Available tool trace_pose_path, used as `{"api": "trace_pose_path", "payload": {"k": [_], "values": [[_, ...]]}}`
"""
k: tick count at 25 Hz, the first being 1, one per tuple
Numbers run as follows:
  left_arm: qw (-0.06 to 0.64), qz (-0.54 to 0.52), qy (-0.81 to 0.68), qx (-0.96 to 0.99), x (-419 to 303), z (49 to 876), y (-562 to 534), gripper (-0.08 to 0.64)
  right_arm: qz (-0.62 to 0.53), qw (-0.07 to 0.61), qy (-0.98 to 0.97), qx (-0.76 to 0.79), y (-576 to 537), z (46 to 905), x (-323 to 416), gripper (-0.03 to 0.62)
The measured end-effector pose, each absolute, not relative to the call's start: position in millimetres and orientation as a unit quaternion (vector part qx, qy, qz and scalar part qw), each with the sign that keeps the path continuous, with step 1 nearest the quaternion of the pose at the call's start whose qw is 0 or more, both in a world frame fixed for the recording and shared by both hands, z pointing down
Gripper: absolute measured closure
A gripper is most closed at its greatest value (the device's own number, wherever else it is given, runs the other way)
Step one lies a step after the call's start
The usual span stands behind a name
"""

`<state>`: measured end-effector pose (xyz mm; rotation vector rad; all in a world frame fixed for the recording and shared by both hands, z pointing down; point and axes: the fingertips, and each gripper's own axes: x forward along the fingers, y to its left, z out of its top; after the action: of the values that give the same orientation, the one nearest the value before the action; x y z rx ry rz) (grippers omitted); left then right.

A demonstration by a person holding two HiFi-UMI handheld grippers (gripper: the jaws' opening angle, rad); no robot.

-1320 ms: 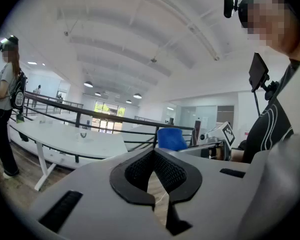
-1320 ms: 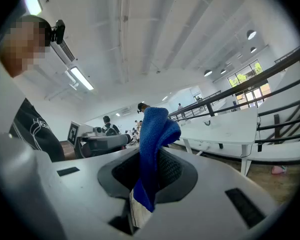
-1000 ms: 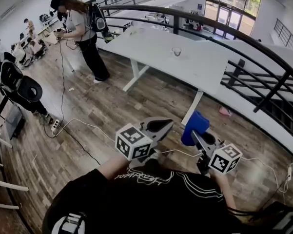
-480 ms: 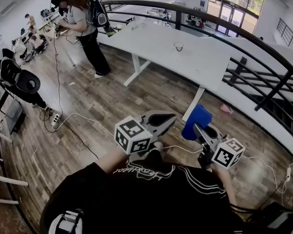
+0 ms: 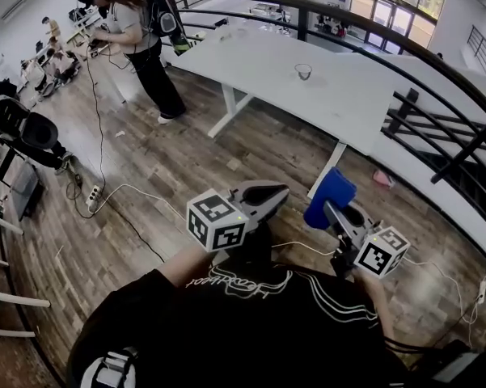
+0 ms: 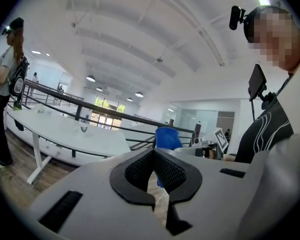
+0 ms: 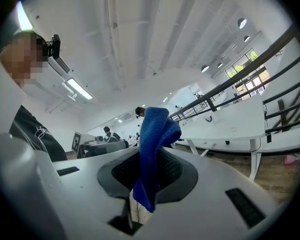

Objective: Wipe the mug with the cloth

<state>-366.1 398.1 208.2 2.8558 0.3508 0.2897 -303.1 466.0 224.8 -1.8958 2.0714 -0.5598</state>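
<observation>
A small clear mug (image 5: 304,71) stands alone on the long white table (image 5: 348,103), far ahead of both grippers. It also shows in the left gripper view as the mug (image 6: 84,129) and in the right gripper view as the mug (image 7: 208,118). My right gripper (image 5: 331,208) is shut on a folded blue cloth (image 5: 329,196), which sticks up out of the jaws as the blue cloth (image 7: 154,139). My left gripper (image 5: 273,192) hangs beside it at waist height. Its jaws are shut and nothing is between them. Both grippers are well short of the table.
A black curved railing (image 5: 404,63) runs behind the table. A person with a backpack (image 5: 141,43) stands at the table's far left end. Cables and a power strip (image 5: 93,194) lie on the wood floor. A black chair (image 5: 20,132) and seated people are at the left.
The view has drifted slightly, and the grippers have edged a little to the right. The cloth stays clamped in the right gripper; the left stays shut.
</observation>
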Motion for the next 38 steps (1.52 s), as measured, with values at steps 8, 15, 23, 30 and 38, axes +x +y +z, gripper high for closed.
{"api": "trace_pose_path", "payload": {"k": [8,15,23,30,38], "values": [[0.144,0.119,0.138,0.973,-293,254,314,0.552,-0.214,0.155,0.689,-0.675,384,266,-227,0.535],[0.159,0.157,0.149,0.963,-190,283,170,0.552,-0.252,0.172,0.647,-0.699,257,291,-129,0.535],[0.160,0.195,0.180,0.951,-65,319,-2,0.552,-0.277,0.162,0.609,-0.725,91,314,-9,0.535],[0.179,0.228,0.218,0.932,-1,357,-62,0.552,-0.272,0.140,0.570,-0.763,45,327,55,0.535],[0.150,0.250,0.233,0.928,36,382,-80,0.552,-0.283,0.159,0.551,-0.769,33,359,73,0.535]]}}
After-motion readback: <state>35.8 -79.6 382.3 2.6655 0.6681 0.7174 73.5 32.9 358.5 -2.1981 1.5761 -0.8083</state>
